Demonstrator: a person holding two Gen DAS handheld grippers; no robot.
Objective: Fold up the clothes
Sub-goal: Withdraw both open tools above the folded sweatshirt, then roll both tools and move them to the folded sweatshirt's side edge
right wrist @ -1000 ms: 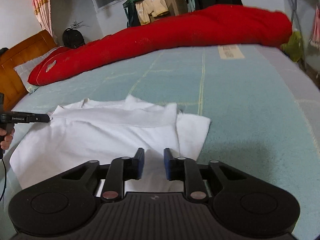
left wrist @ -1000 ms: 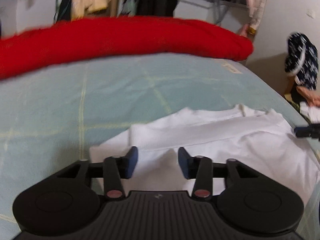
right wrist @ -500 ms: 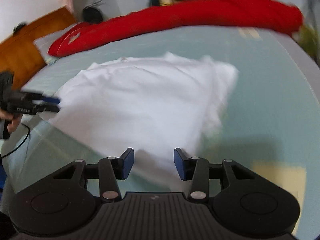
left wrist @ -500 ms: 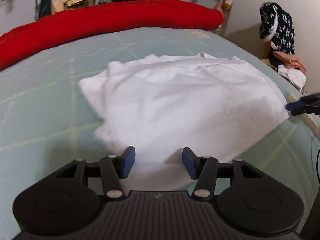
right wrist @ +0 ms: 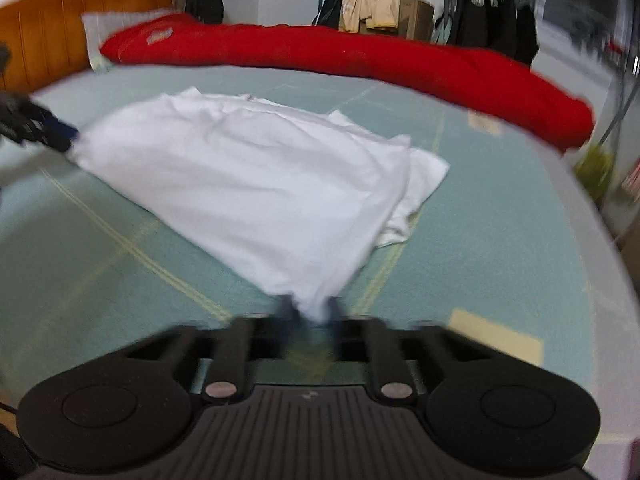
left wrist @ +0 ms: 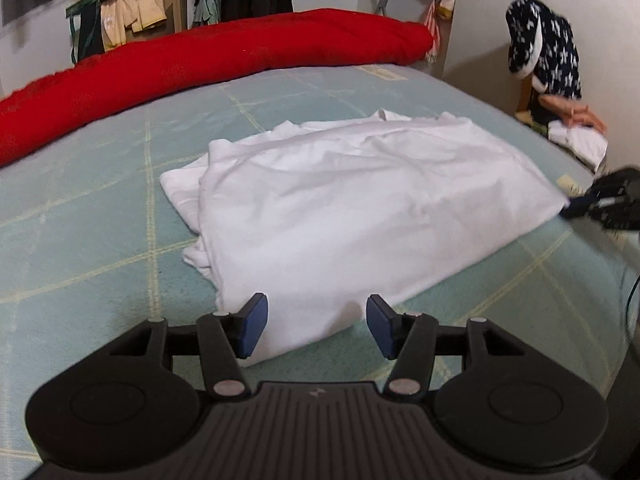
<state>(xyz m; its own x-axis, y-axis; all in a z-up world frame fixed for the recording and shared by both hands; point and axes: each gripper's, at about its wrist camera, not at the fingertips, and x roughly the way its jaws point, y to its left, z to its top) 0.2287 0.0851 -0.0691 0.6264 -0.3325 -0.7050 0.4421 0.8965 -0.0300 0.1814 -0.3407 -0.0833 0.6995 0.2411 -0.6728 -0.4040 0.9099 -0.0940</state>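
Garment under inspection: one white cotton T-shirt (left wrist: pixel 360 208), partly folded, lying flat on the pale green checked bed cover (left wrist: pixel 100 240), well short of the long red rolled quilt (left wrist: pixel 200 60) that runs along the far side of the bed. I use the shirt as my reference throughout.

Right gripper (right wrist: pixel 310 312): its jaws have just been closing, and I see the near corner of the shirt bunched between the blurred blue pads, so I record it as clamped on that corner. The left wrist view confirms a dark gripper meeting the shirt's right-hand corner.

Left gripper (left wrist: pixel 316 328): jaws stand apart, having just been opening a little further. The shirt's near edge lies between the blue pads (left wrist: pixel 254 330), but I see no pinch; the cloth sits slack there.

Step in hand, in my judgement: securing the two near corners ahead of the next fold. One corner is taken, the other is not.

Next move, as I assess it: I close the left jaws on the edge between them, catching all layers, then lift both corners together and carry them over the shirt toward its far edge. Uneven lift would skew the fold; the loose layers showing at the shirt's side nearest the left gripper could slip out.
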